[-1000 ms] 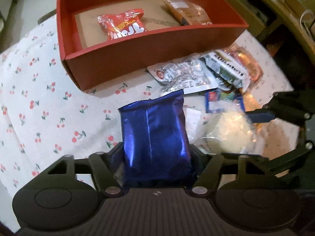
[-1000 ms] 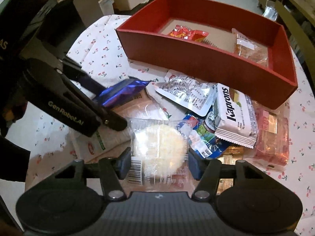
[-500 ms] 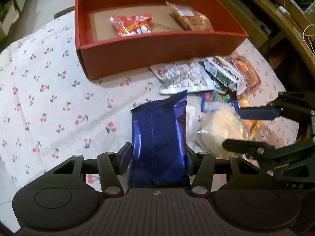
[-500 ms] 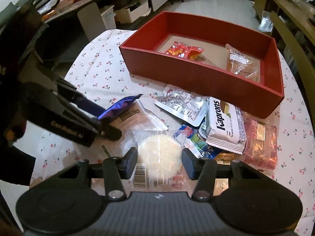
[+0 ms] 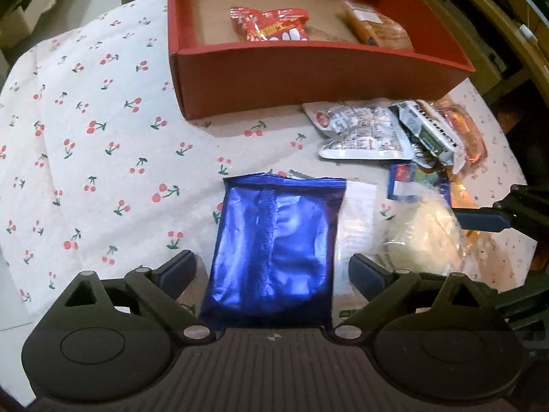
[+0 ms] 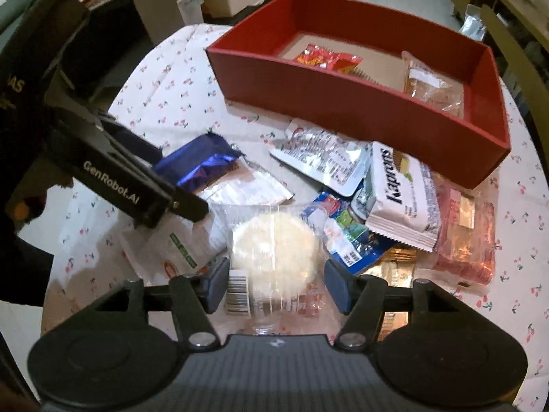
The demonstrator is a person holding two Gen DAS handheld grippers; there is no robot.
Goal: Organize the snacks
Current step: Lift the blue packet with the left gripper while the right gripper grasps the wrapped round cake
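1. Left gripper (image 5: 271,267): jaws opening, now wide; blue pack (image 5: 274,250) lies between them with a clear gap on each side, pads not pressing on it.
2. Blue pack's long axis runs straight out along the fingers, far end toward the red box (image 5: 308,68); rests on the cherry cloth (image 5: 103,137), well apart from the box, overlapping a clear wrapper (image 6: 240,185) beneath.
3. Right gripper (image 6: 274,283): jaws opening, at a middling gap; rice cake (image 6: 274,247) in its clear wrap sits between the pads, which look just off its edges, not clamping.
4. Rice cake round, so no long axis to speak of; lies at the near edge of the snack pile, box well beyond and ahead.
5. Nearer hand: left for the blue pack, right for the rice cake; grippers side by side, left one's finger crossing the right view close beside the cake.
6. Already in the box: red bag (image 5: 271,25) and a tan clear-wrapped snack (image 5: 377,27).
7. Readable: "GenRobot.AI" on the left gripper's arm; "Kaprons" on the white wafer pack (image 6: 401,195), seen upside down; barcode on the rice-cake wrap; silver pouch (image 6: 322,158) print too small to read.
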